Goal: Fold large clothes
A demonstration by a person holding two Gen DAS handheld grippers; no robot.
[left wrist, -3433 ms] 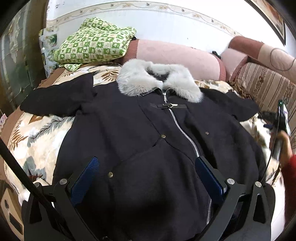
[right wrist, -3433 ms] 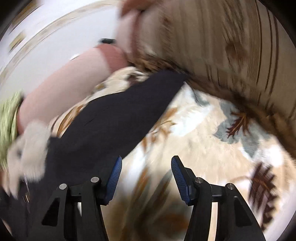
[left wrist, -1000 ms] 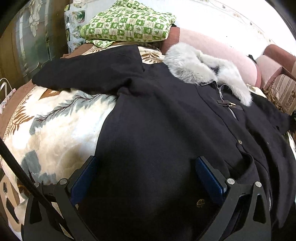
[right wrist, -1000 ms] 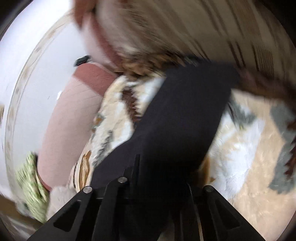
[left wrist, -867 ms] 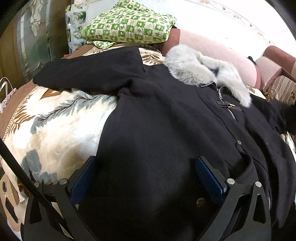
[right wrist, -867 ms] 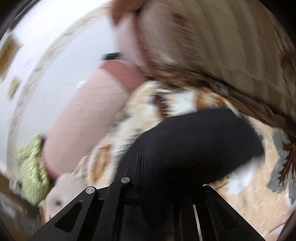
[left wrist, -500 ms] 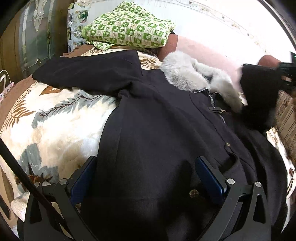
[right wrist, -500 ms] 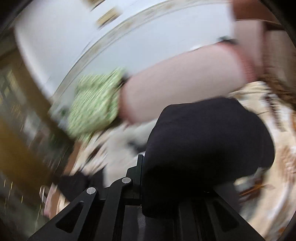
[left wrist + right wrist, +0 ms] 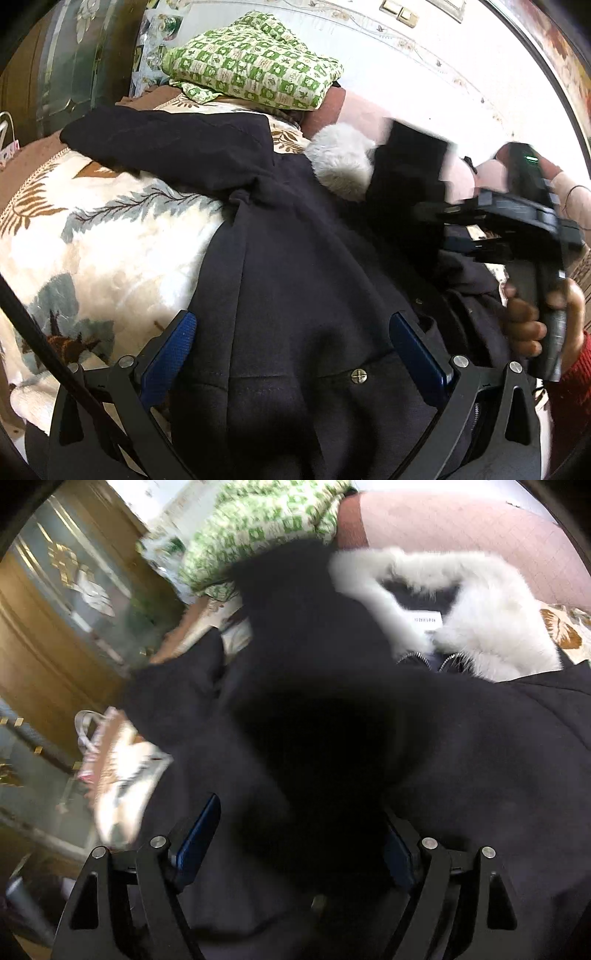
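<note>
Right sleeve (image 9: pixel 406 173) of black fur-collared coat (image 9: pixel 295 277) now swung across chest — right hand-held gripper (image 9: pixel 299 834) opening, sleeve dropping free. Left hand-held gripper (image 9: pixel 291 343) wide open, empty. Next: left sleeve (image 9: pixel 166 144).

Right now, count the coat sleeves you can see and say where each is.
2. One sleeve lies spread out on the floral blanket. The other sleeve is folded across the coat near the fur collar, between the opening right gripper jaws.
</note>
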